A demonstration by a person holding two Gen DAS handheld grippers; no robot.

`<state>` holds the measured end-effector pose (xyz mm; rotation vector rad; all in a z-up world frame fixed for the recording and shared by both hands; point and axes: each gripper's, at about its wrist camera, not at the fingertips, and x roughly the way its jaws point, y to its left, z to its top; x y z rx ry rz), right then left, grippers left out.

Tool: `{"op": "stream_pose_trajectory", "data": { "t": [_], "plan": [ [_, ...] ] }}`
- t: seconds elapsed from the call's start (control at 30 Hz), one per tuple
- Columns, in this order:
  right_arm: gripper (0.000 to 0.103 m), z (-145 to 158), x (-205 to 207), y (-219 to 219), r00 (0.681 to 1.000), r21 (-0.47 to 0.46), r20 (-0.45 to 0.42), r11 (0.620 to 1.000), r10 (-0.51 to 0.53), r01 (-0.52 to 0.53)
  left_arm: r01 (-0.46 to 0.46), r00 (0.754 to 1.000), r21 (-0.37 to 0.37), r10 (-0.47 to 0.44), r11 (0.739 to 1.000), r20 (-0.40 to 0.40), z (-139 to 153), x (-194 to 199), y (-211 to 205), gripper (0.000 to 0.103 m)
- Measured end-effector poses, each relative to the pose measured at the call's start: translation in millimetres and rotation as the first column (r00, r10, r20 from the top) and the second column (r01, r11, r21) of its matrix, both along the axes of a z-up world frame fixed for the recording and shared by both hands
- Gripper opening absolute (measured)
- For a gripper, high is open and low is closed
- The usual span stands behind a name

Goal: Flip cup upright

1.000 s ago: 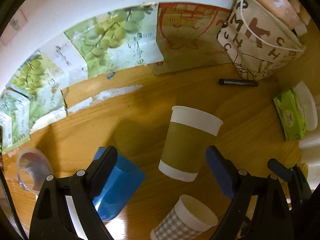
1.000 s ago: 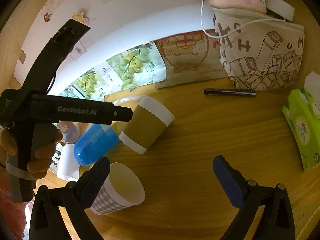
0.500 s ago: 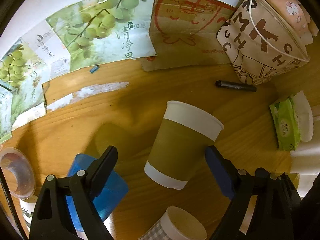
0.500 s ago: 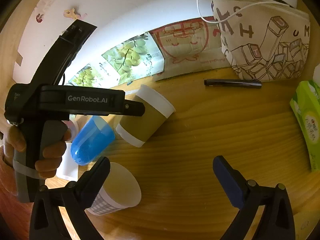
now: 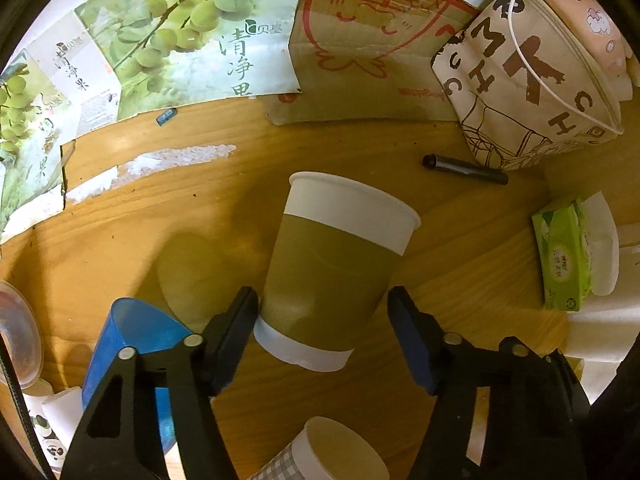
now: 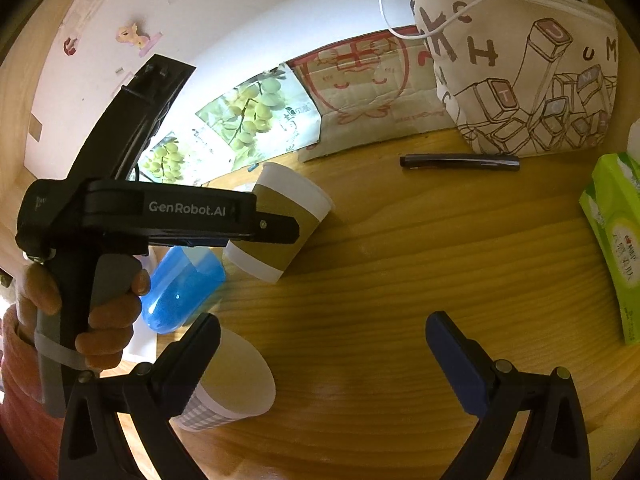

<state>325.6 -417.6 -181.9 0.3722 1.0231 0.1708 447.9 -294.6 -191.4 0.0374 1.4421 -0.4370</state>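
An olive-and-white paper cup (image 5: 332,272) lies on its side on the wooden table, rim pointing away, base toward me. My left gripper (image 5: 322,320) is open with one finger on each side of the cup's base end; the left finger touches or nearly touches the cup wall. The cup also shows in the right wrist view (image 6: 288,216), partly behind the left gripper's body (image 6: 160,216). My right gripper (image 6: 320,344) is open and empty above bare table, to the right of the cups.
A blue plastic cup (image 5: 132,344) and a checked paper cup (image 5: 320,456) lie on their sides near the olive cup. A black pen (image 5: 464,170), a printed pouch (image 5: 532,80), a green tissue pack (image 5: 564,256) and cardboard sheets (image 5: 360,52) lie farther back.
My left gripper has moved forward and down so its fingers now straddle the olive cup's base, and the jaws have narrowed. The right gripper has barely moved.
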Motion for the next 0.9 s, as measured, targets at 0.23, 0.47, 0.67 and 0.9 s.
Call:
{"op": "stream_pose_trajectory", "data": {
  "t": [0.23, 0.47, 0.67, 0.9],
  "plan": [
    [0.103, 1, -2, -3, 1.000, 0.003, -0.001, 1.000, -0.010, 0.010, -0.007, 1.000, -0.016, 0.007, 1.000, -0.004, 0, 0, 2, 0.068],
    [0.103, 3, -5, -2, 1.000, -0.001, 0.000, 1.000, -0.016, 0.016, -0.004, 1.000, -0.040, 0.004, 0.999, 0.006, 7, -2, 4, 0.067],
    [0.103, 15, -9, 4, 1.000, -0.011, 0.003, 1.000, -0.012, 0.012, 0.019, 0.999, -0.056, -0.017, 0.998, 0.039, 25, -9, 6, 0.067],
    [0.103, 33, -13, 14, 1.000, -0.023, 0.018, 1.000, -0.003, 0.003, 0.013, 0.998, -0.069, -0.009, 0.998, 0.056, 45, -20, 19, 0.066]
  ]
}}
